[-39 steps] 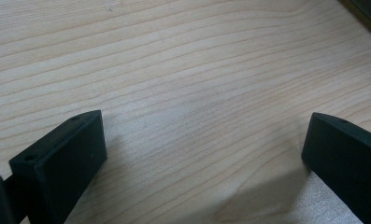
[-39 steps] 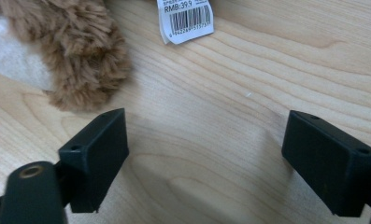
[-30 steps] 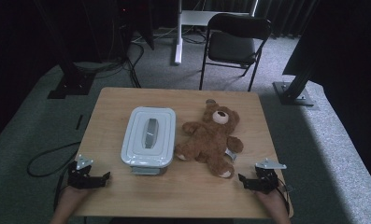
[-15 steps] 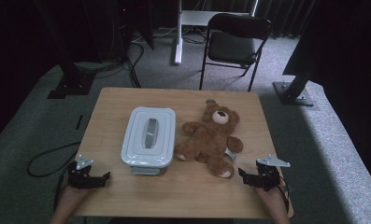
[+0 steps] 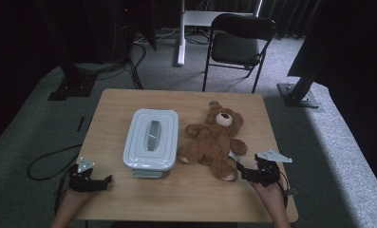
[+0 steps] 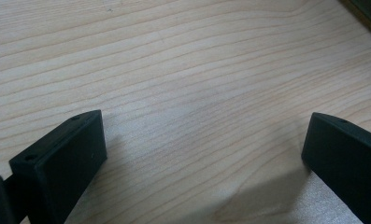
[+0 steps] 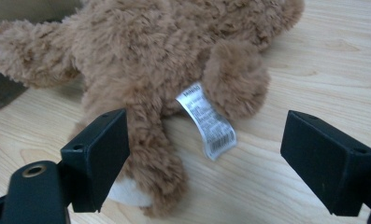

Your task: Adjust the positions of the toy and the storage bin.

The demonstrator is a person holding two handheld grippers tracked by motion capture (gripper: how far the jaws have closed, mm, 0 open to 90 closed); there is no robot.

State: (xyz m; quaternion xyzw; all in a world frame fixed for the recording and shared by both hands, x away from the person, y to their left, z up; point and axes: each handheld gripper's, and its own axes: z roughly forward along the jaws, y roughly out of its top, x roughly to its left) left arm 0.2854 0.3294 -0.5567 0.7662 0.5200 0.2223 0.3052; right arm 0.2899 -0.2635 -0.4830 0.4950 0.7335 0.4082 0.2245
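A brown teddy bear (image 5: 214,141) lies on its back on the wooden table (image 5: 186,100), right of a white lidded box (image 5: 151,137). My right gripper (image 5: 241,171) stands open just right of the bear's near leg. In the right gripper view the bear (image 7: 141,60) lies close ahead, its leg near the left jaw and its white label (image 7: 206,121) between the jaws, with my right gripper (image 7: 204,140) apart from it. My left gripper (image 5: 103,182) rests open at the table's near left corner, and in its own view my left gripper (image 6: 204,140) has bare wood between the jaws.
A black folding chair (image 5: 238,45) stands beyond the table's far edge, beside a white stand leg (image 5: 180,33). Black frame feet (image 5: 297,95) and cables (image 5: 48,161) lie on the grey carpet around the table.
My right gripper has edged left toward the bear's near leg. The left gripper, the box and the bear stay where they were.
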